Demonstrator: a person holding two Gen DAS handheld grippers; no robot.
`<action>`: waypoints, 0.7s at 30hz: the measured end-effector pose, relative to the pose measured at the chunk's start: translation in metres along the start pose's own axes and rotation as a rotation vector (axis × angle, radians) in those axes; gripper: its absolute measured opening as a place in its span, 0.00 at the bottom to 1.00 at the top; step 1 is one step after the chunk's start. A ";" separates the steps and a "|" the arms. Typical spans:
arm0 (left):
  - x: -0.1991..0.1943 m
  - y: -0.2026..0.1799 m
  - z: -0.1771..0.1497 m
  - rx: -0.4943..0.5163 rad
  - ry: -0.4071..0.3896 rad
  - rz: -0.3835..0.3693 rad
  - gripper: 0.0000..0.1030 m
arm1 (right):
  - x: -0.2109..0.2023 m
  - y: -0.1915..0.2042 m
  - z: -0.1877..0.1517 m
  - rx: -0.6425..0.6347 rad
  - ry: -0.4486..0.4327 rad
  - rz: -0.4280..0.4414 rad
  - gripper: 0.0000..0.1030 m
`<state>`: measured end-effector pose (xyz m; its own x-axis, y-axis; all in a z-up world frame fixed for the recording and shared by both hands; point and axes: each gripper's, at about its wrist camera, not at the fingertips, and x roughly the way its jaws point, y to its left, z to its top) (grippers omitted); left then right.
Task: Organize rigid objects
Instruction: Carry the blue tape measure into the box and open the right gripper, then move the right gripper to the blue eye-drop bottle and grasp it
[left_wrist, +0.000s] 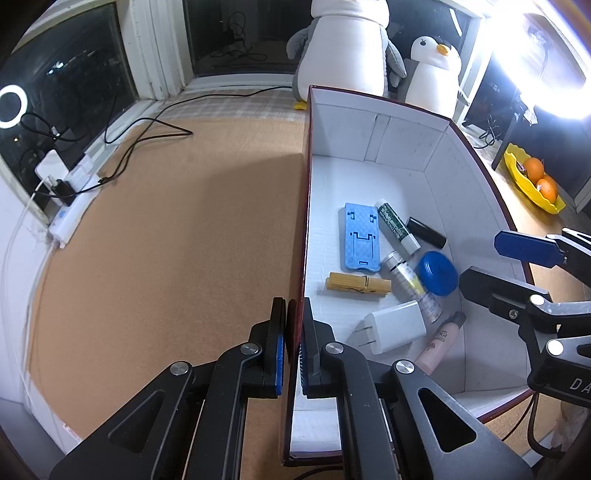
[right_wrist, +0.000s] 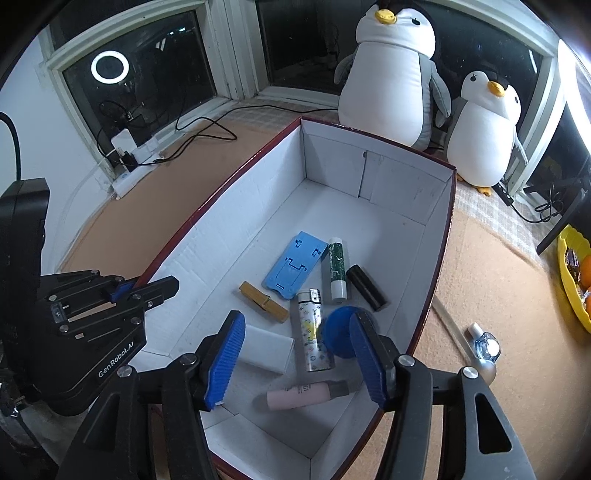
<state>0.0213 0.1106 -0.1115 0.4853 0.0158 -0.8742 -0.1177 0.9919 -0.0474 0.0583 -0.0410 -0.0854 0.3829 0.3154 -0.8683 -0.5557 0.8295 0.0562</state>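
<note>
While the left gripper (left_wrist: 293, 354) clamps the white-lined, red-edged cardboard box (left_wrist: 406, 147) wall, the right gripper (right_wrist: 299, 363) hovers above it, jaws apart. Below lies a pink cosmetic tube (right_wrist: 308, 395).

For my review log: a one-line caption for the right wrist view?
Open right gripper above the box of small items; left gripper clamps its wall.

yellow fruit bowl (right_wrist: 570, 280) cut off at edge, pink tube (left_wrist: 439, 341) label unreadable
</note>
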 end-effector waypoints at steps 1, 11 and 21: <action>0.000 0.000 0.000 0.000 0.000 0.001 0.05 | 0.000 0.000 0.000 0.000 -0.001 0.001 0.53; 0.000 0.000 -0.001 0.001 0.001 0.003 0.05 | -0.006 -0.002 0.001 -0.005 -0.017 0.006 0.54; 0.001 -0.001 0.000 0.006 0.014 0.021 0.05 | -0.033 -0.026 0.000 0.034 -0.089 0.028 0.54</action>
<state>0.0219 0.1093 -0.1119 0.4706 0.0352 -0.8816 -0.1229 0.9921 -0.0259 0.0601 -0.0732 -0.0583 0.4329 0.3770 -0.8188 -0.5421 0.8346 0.0977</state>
